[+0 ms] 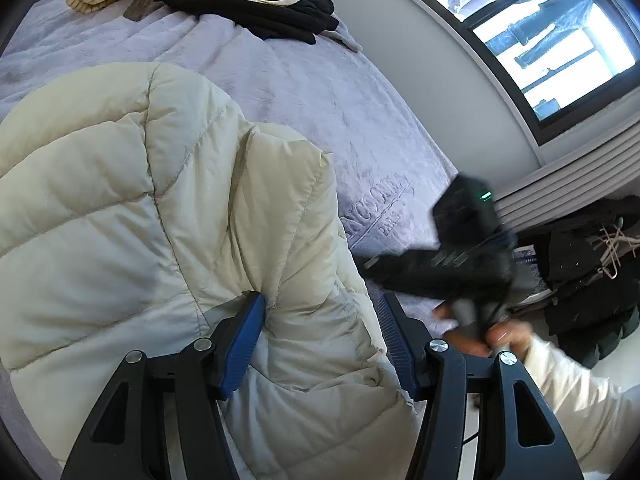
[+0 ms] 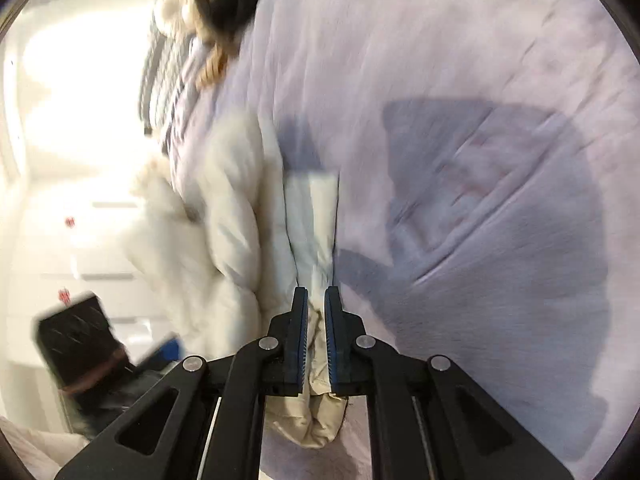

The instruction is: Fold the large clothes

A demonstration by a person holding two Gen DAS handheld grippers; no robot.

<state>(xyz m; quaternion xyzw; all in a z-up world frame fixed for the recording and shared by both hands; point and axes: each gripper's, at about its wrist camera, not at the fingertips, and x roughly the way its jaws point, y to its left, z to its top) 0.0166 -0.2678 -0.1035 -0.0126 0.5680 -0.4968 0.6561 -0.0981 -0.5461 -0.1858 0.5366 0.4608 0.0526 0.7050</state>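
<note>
A cream quilted puffer jacket (image 1: 120, 208) lies on the lilac bedspread (image 1: 304, 92). My left gripper (image 1: 320, 312) is open, its blue pads either side of a fold of the jacket. My right gripper (image 2: 316, 300) is shut on a bunched strip of the jacket (image 2: 312, 216), which trails ahead of it; this view is blurred by motion. The right gripper also shows in the left wrist view (image 1: 460, 256) as a dark blurred shape beside the jacket's right edge, held by a hand.
A pile of black and striped cream clothes (image 1: 240, 0) sits at the far end of the bed. A window (image 1: 540, 28) and a radiator lie to the right. Dark clothes and hangers (image 1: 588, 264) lie on the floor at the right.
</note>
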